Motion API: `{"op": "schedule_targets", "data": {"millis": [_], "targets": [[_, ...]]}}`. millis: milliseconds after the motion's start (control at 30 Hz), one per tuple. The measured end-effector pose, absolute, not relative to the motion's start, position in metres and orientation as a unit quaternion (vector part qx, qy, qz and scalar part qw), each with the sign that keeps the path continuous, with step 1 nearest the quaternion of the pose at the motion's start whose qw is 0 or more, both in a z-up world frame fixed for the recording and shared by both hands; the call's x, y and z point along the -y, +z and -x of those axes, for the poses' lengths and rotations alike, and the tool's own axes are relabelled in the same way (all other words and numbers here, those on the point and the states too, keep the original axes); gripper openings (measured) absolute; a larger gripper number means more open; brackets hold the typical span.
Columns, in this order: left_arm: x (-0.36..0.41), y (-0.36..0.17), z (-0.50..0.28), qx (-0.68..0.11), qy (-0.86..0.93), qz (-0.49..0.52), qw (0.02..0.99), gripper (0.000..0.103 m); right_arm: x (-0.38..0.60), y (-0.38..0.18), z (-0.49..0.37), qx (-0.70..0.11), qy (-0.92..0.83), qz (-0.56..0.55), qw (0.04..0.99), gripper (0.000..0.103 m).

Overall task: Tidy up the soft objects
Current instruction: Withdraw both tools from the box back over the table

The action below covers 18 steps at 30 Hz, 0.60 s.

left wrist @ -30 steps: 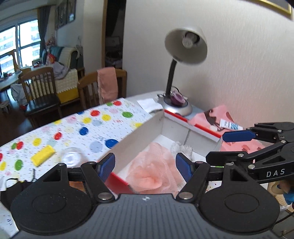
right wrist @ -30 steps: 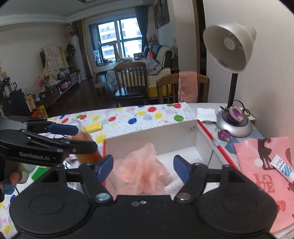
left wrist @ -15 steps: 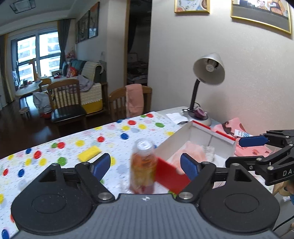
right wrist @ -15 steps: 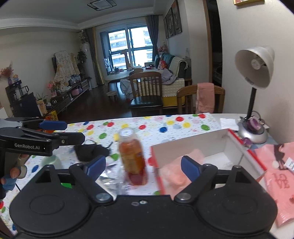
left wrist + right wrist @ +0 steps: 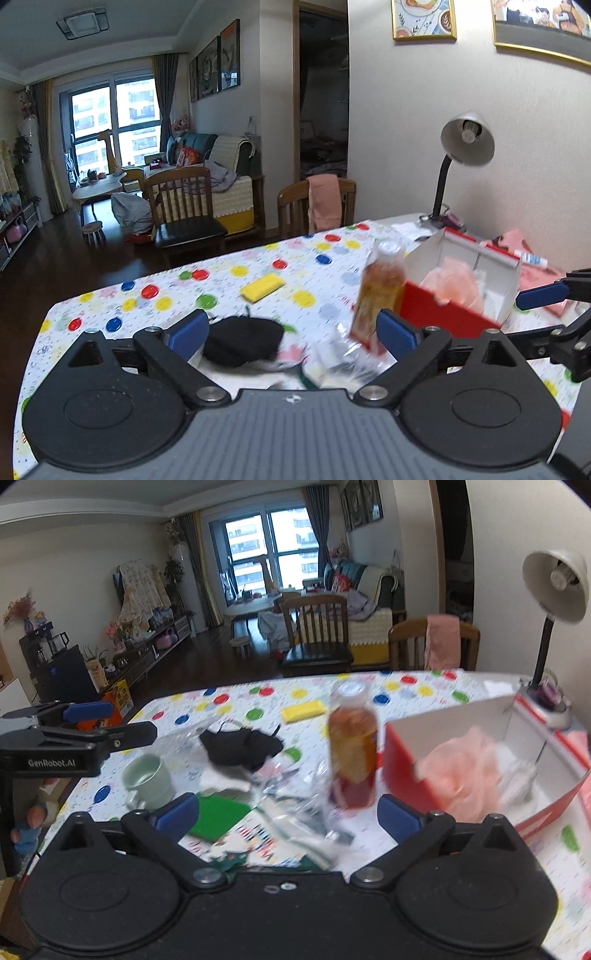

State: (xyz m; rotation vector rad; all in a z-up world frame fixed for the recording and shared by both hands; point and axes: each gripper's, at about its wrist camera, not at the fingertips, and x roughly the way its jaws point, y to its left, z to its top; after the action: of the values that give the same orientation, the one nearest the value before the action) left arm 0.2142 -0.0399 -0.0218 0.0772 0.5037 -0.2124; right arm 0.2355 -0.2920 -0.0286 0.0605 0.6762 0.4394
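Observation:
A pink mesh puff (image 5: 454, 280) (image 5: 461, 771) lies inside the red and white box (image 5: 439, 314) (image 5: 402, 760) at the right. On the dotted cloth a black face mask (image 5: 243, 339) (image 5: 240, 746) lies crumpled, with a yellow sponge (image 5: 262, 286) (image 5: 303, 710) farther back and a green pad (image 5: 218, 816) near the front. My left gripper (image 5: 291, 334) hangs back from the mask, its jaws opening with nothing gripped. My right gripper (image 5: 288, 814) is also opening and holds nothing, well short of the box.
A bottle of amber drink (image 5: 380, 288) (image 5: 352, 746) stands just left of the box. Crumpled clear plastic (image 5: 295, 790) lies in front of it, and a pale green mug (image 5: 147, 779) sits at the left. A desk lamp (image 5: 465, 144) stands by the wall.
Both grippers have drawn back from the box, leaving the pink puff in it, and their jaws have spread wider. The bottle, mask and mug have come into view.

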Motion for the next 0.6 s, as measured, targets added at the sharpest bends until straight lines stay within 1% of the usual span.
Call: {"op": "schedule_targets", "data": {"millis": [200, 600], "targets": [[0.017, -0.056, -0.21, -0.274, -0.107, -0.043, 0.955, 0.098, 0.268, -0.048, -0.226, -0.361, 0.194, -0.051, 0.911, 0.103], [0.006, -0.123, -0.235, -0.337, -0.258, -0.116, 0.898, 0.098, 0.245, -0.08, -0.227, -0.422, 0.153, -0.068, 0.891, 0.103]]}}
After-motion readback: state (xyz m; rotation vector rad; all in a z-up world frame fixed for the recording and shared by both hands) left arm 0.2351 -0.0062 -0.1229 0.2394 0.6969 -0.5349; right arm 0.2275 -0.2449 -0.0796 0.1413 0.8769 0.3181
